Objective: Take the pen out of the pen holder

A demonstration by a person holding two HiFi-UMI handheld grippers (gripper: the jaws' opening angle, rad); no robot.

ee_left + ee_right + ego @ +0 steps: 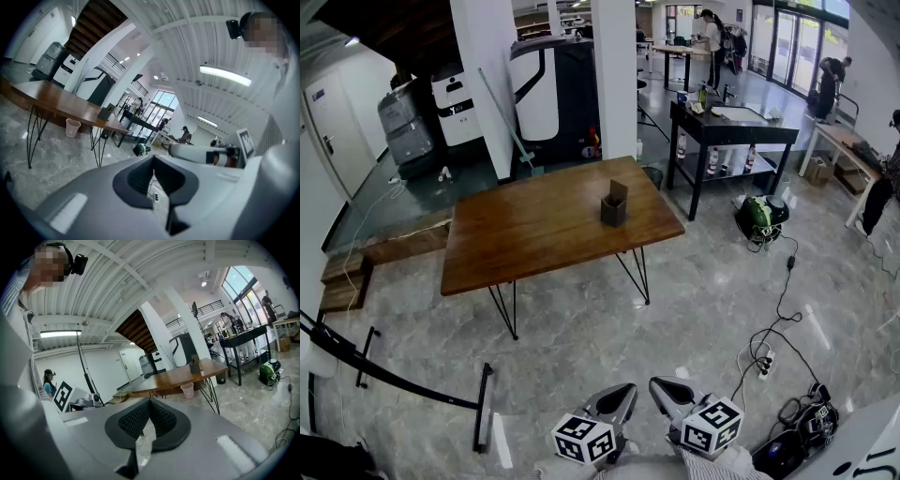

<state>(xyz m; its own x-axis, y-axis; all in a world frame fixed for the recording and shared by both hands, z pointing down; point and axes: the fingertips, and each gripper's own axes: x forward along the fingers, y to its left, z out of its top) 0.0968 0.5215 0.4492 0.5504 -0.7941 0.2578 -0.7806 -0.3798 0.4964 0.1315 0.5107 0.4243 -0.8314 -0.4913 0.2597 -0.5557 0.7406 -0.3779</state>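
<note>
The dark square pen holder (613, 209) stands on the right part of the wooden table (525, 234), far ahead of me, with a dark pen sticking up from it. Both grippers are low at the bottom edge of the head view, well short of the table. My left gripper (617, 398) is shut with nothing between its pads. My right gripper (671, 391) beside it is also shut and empty. The left gripper view has the pen holder (105, 114) small on the table (47, 96) beyond the left gripper (153, 161). The right gripper view shows the pen holder (194, 366) past the right gripper (149, 404).
A grey marble floor lies between me and the table. Cables and a power strip (764, 361) trail at the right, near a green bag (759, 216). A black workbench (731, 127) stands behind the table at the right. A black stand (394, 384) sits at the left. A wastebasket (187, 390) is under the table.
</note>
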